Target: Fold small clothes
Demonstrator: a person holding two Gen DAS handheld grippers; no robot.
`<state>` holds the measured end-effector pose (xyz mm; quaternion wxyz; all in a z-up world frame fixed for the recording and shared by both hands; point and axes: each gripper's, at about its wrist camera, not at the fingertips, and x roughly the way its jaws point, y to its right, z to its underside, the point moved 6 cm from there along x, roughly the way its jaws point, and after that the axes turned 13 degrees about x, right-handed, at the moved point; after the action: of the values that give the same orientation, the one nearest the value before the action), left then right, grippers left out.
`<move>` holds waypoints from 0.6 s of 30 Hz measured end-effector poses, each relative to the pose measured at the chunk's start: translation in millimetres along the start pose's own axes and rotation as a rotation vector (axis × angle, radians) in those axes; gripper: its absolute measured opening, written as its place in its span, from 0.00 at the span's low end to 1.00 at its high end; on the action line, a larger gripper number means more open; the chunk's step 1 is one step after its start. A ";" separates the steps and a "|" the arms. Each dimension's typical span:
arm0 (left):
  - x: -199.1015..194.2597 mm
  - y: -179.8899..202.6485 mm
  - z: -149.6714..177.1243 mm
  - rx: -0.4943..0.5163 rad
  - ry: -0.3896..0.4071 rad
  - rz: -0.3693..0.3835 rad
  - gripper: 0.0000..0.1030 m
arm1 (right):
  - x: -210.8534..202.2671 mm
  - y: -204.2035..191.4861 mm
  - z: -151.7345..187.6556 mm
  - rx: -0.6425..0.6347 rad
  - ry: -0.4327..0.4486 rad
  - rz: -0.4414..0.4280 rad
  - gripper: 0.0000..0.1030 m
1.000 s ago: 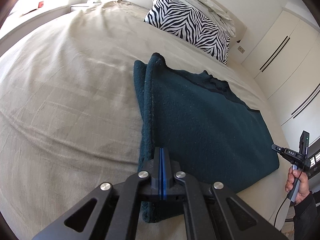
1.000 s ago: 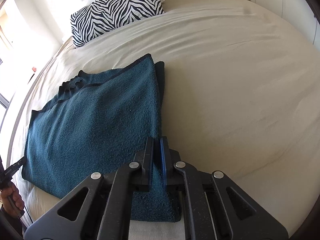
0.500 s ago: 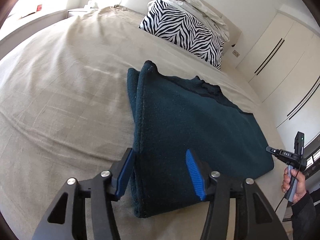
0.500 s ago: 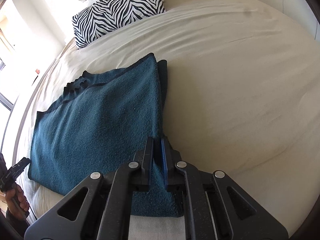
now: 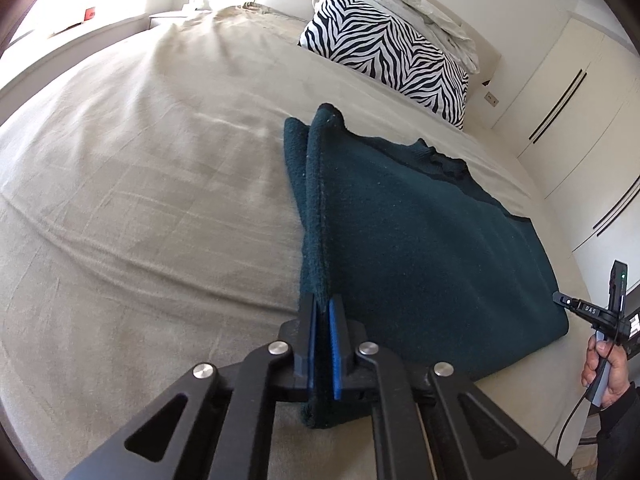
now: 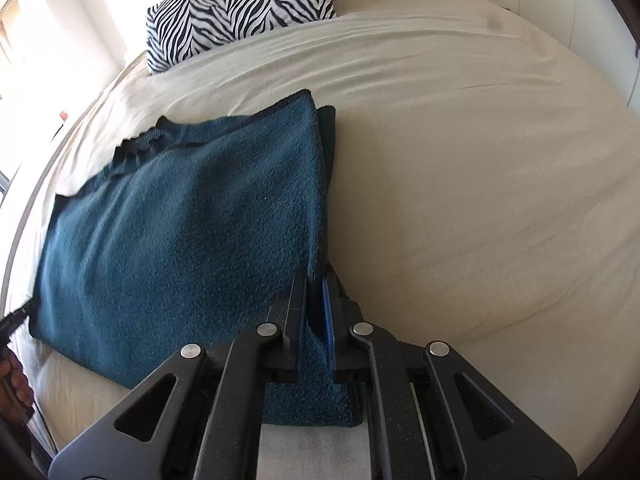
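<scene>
A dark teal fleece garment point(image 5: 420, 240) lies folded on the beige bed point(image 5: 140, 200). My left gripper point(image 5: 323, 312) is shut on the garment's near corner, pinching its folded edge, which rises a little off the bed. In the right wrist view the same garment point(image 6: 180, 240) shows, and my right gripper point(image 6: 315, 284) is shut on its other near corner, the edge lifted between the blue pads. The fabric under both grippers is partly hidden by the fingers.
A zebra-striped pillow point(image 5: 384, 56) and a pile of white bedding point(image 5: 416, 4) sit at the head of the bed. White wardrobe doors point(image 5: 568, 92) stand at the right. The hand holding the right gripper point(image 5: 604, 364) is at the bed's right edge.
My left gripper opened half a second ago and has now shut again on the garment's near corner. The right gripper stayed shut on its corner and lifted the edge slightly.
</scene>
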<state>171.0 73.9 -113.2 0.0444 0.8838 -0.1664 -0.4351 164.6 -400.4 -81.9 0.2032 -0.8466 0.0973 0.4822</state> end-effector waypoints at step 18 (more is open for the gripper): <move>-2.1 -8.9 19.6 -0.040 -0.012 0.029 0.07 | 6.8 12.7 2.9 0.065 -0.010 -0.082 0.05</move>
<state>156.7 84.3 -125.7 0.0673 0.8776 -0.1710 -0.4428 161.3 -410.4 -92.1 0.2507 -0.8405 0.0774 0.4740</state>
